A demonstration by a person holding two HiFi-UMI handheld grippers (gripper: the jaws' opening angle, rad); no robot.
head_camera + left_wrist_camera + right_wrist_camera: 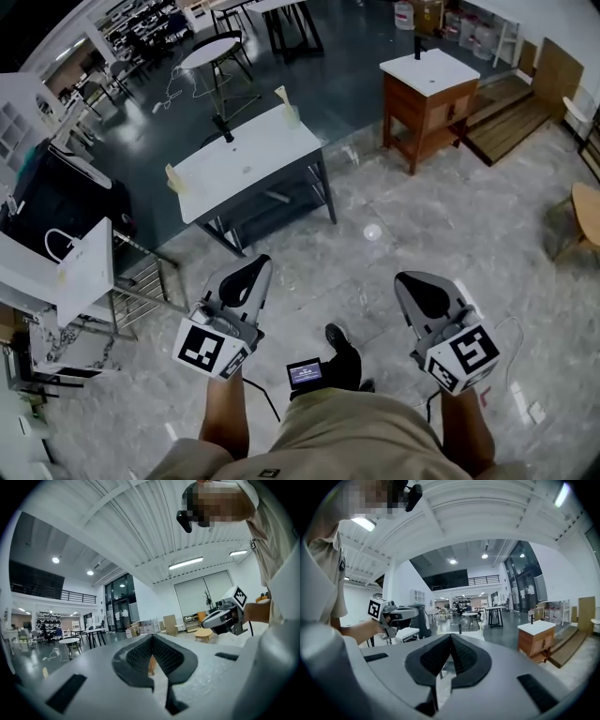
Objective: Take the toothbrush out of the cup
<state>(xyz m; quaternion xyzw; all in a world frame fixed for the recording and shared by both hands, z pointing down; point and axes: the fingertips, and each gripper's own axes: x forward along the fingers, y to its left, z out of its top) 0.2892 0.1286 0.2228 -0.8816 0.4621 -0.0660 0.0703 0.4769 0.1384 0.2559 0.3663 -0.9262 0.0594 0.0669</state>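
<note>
On the far right corner of a white-topped table (246,159) stands a small pale cup-like thing (290,112) with a pale stick rising from it; it is too small to tell more. A similar pale thing (172,178) sits on the table's left corner. Both grippers hang over the marble floor, well short of that table. My left gripper (262,262) (152,637) is shut with nothing in it. My right gripper (404,279) (450,637) is also shut and empty. Each shows in the other's view: the right gripper (220,618), the left gripper (396,615).
A black faucet (224,129) stands on the white table. A wooden cabinet (429,94) with a white top is at the back right, a round table (208,52) behind. A white stand (84,267) and a black bag (56,202) are at the left.
</note>
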